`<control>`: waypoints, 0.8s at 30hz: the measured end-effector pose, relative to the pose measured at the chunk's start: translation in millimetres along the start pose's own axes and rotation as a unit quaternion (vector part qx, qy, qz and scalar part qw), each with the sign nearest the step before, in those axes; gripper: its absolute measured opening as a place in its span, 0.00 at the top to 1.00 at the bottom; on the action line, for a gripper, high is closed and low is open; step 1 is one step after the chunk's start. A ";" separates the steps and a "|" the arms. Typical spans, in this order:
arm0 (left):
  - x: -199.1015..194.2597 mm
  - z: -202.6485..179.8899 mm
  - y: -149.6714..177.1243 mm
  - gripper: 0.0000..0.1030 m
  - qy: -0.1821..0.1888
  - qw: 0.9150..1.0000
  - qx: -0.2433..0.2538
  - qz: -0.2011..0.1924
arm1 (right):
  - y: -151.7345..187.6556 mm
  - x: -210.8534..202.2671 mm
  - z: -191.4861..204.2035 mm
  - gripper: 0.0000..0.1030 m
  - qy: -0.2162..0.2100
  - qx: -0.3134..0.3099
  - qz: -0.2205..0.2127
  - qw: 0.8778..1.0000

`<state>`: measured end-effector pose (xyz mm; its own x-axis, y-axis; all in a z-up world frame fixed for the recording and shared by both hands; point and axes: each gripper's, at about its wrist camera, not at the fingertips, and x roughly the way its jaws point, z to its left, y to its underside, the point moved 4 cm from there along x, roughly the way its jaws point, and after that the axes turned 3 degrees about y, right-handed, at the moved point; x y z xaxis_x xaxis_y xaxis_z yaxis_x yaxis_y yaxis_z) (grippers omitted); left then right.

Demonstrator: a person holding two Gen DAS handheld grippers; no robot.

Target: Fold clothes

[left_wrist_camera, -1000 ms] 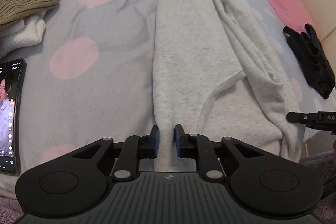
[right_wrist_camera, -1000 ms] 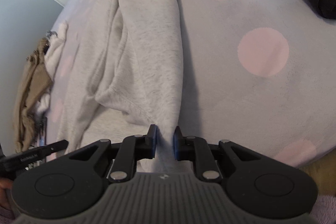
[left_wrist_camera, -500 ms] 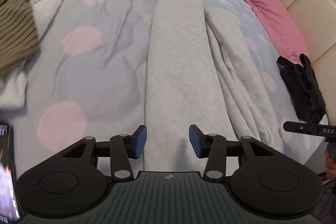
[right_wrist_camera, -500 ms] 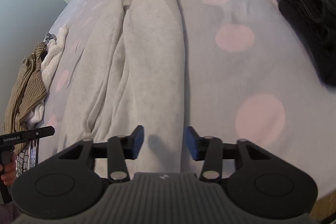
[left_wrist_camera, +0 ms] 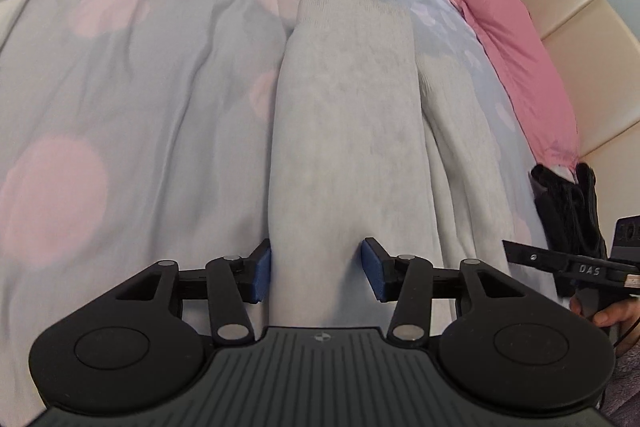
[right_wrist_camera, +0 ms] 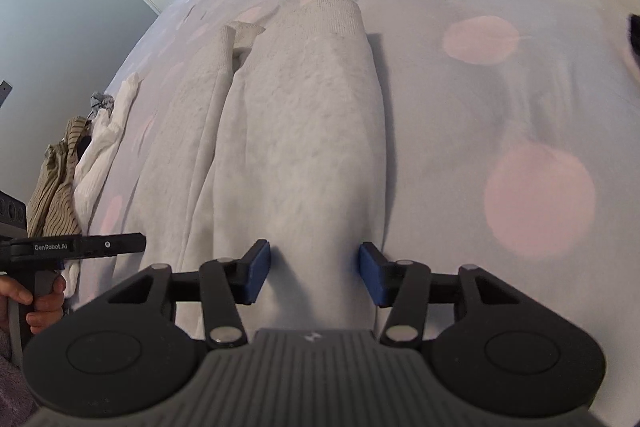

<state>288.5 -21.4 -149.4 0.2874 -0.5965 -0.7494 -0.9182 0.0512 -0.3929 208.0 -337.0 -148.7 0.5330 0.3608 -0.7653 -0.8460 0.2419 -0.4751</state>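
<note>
Both grippers' fingers [left_wrist_camera: 262,273] released over grey trousers [left_wrist_camera: 344,131]; black garment [left_wrist_camera: 568,211] and pink pillow [left_wrist_camera: 516,51] alongside.

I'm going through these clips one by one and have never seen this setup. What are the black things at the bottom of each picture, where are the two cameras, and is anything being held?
There is no robot here. A person holds a hand tool in each hand, and each tool carries a wide-angle camera looking forward along its two fingers. The black shape at the bottom of each picture is that tool's own claw. One picture comes from the left claw, the other from the right claw.

Each view also catches the other tool at its edge, with the person's hand gripping the handle.

Both look down at a bed with a grey duvet with pink dots. A pale grey fleece garment, folded into long strips, lies on it. Off to the sides are a black garment, a pink pillow and a striped brown top.

Nothing is held: both claws stand open, their blue pads either side of a strip.
</note>
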 end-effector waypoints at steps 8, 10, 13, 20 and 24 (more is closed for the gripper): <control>43.0 -0.2 -75.9 0.54 0.031 1.000 0.004 0.001 | -75.2 38.8 -11.3 0.45 -0.022 0.002 -0.016 1.000; 55.0 -0.4 -89.5 0.52 0.043 0.999 0.007 0.008 | -90.7 50.2 -13.6 0.43 -0.033 0.009 -0.005 0.999; 69.9 1.2 -104.5 0.44 0.060 0.998 -0.001 0.021 | -113.1 68.2 -17.1 0.32 -0.051 0.021 0.015 0.998; 75.7 9.8 -126.0 0.41 0.098 0.995 -0.010 0.015 | -132.3 69.5 -18.5 0.22 -0.072 0.004 0.040 0.997; 81.9 9.2 -126.3 0.41 0.099 0.995 0.009 0.015 | -139.9 60.3 -41.1 0.23 -0.039 -0.010 0.012 0.999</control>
<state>430.5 -69.4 -166.0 0.1990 -0.7411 -0.6412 -0.9200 0.0842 -0.3828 358.0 -386.1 -146.2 0.5107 0.4363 -0.7408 -0.8586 0.2150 -0.4653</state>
